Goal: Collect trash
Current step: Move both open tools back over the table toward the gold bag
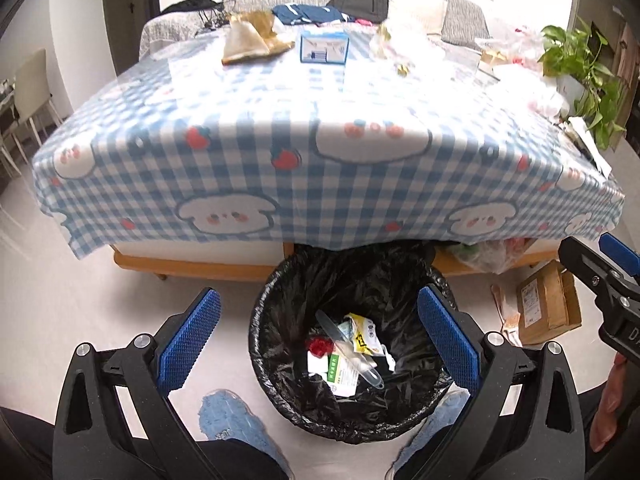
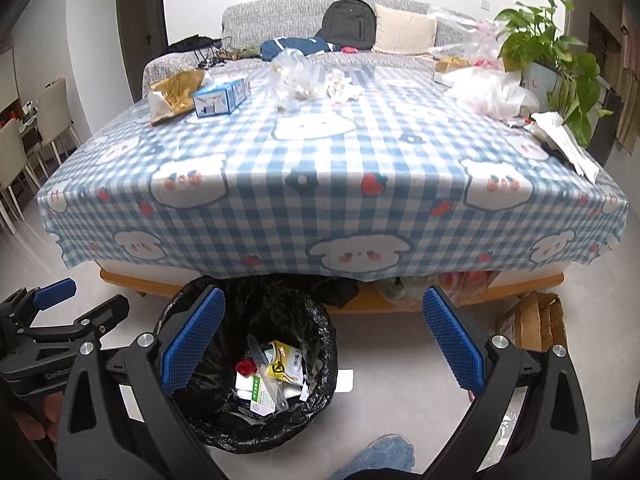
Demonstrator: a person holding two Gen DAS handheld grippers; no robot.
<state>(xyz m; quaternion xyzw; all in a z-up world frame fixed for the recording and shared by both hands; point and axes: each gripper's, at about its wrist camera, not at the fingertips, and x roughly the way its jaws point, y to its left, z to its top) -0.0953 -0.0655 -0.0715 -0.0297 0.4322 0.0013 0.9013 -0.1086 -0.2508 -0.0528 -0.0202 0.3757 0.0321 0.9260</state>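
Note:
A trash bin lined with a black bag (image 1: 280, 304) (image 2: 316, 320) stands on the floor in front of the table. Inside lie paper wrappers, a green-and-white box (image 1: 342, 372) (image 2: 260, 392), a clear plastic spoon (image 1: 352, 352) and something red. My left gripper (image 1: 318, 334) is open and empty above the bin. My right gripper (image 2: 324, 338) is open and empty, over the bin's right edge. On the table lie a brown paper bag (image 1: 250, 40) (image 2: 172, 94), a blue-white box (image 1: 324, 48) (image 2: 220, 98), crumpled clear plastic (image 2: 294, 74) and tissue (image 2: 342, 84).
The table has a blue checked cloth (image 1: 320, 152) (image 2: 320, 184). A potted plant (image 2: 560, 64), plastic bags (image 2: 488, 92) and papers sit at its right end. A cardboard box (image 1: 548, 304) (image 2: 532, 322) lies on the floor at right. A sofa with a backpack (image 2: 350, 24) is behind. Chairs stand at far left.

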